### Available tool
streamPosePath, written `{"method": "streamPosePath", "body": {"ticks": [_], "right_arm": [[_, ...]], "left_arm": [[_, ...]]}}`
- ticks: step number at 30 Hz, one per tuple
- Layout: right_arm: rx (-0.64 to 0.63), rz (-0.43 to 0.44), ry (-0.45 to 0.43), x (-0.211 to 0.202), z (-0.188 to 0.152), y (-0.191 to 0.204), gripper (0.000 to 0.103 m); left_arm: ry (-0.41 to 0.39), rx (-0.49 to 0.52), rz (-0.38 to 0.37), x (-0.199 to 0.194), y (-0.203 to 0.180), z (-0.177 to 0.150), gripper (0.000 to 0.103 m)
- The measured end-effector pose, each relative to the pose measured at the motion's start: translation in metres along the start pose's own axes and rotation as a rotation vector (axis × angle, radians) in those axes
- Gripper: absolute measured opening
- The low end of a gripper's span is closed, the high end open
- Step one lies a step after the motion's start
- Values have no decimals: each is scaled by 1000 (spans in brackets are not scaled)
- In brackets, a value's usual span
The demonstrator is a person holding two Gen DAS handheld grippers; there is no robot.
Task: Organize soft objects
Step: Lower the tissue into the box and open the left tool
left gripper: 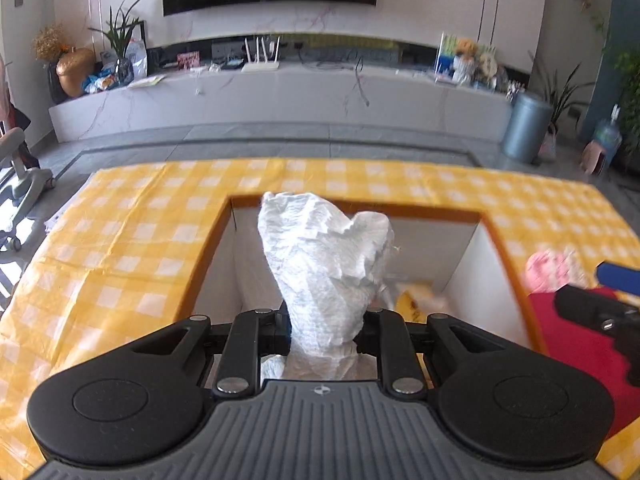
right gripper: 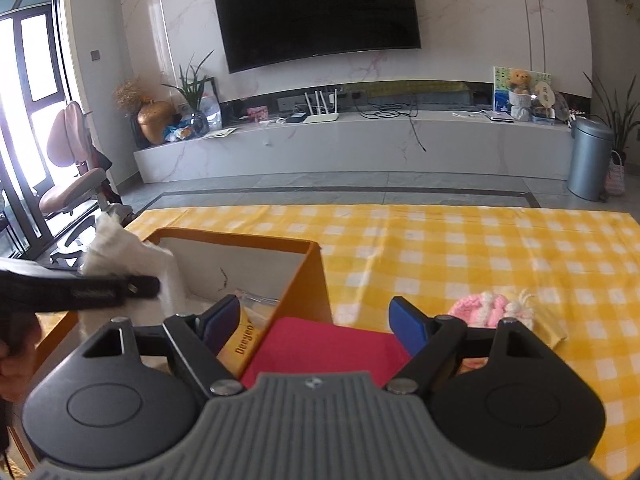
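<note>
One crumpled white cloth (left gripper: 324, 264), light and limp, is pinched at its bunched lower end by the left gripper (left gripper: 322, 330) above the orange-rimmed white box (left gripper: 352, 205). Its loose top should flop freely. Beside the box, the right gripper (right gripper: 316, 326) hangs spread and empty over a folded red cloth (right gripper: 320, 350) on the yellow-checked counter (right gripper: 460, 248).

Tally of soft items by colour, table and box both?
White: 1, cloth held in the left gripper above the box
Red: 1, folded cloth on the table
Pink: 1, knitted piece on the table
Total: 3
</note>
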State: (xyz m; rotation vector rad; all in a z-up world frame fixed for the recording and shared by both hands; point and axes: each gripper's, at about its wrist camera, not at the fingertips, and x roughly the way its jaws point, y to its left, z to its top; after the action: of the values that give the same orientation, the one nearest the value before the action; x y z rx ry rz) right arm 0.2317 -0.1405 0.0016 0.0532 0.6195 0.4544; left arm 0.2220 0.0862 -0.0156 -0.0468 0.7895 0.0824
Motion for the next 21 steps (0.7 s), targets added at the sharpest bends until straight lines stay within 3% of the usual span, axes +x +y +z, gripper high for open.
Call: {"method": "streamPosePath", "body": {"ticks": [5, 8, 10, 12, 14, 16, 21], "right_arm": [[-29, 20, -3, 1, -6, 6, 80], [-15, 13, 4, 2, -7, 4, 80], [7, 15, 15, 4, -7, 2, 80], [15, 8, 23, 4, -8, 1, 80], [4, -7, 21, 3, -10, 2, 80], [-2, -19, 23, 2, -10, 1, 80], [12, -8, 15, -4, -9, -1, 80]], "left_arm": [[48, 47, 62, 14, -4, -7, 24], [72, 55, 89, 22, -5, -10, 33], [89, 48, 84, 24, -5, -10, 44], [110, 46, 49, 25, -4, -10, 79], [137, 48, 4, 29, -6, -10, 87], [136, 70, 31, 28, -9, -10, 89], [43, 65, 68, -3, -12, -6, 90]]}}
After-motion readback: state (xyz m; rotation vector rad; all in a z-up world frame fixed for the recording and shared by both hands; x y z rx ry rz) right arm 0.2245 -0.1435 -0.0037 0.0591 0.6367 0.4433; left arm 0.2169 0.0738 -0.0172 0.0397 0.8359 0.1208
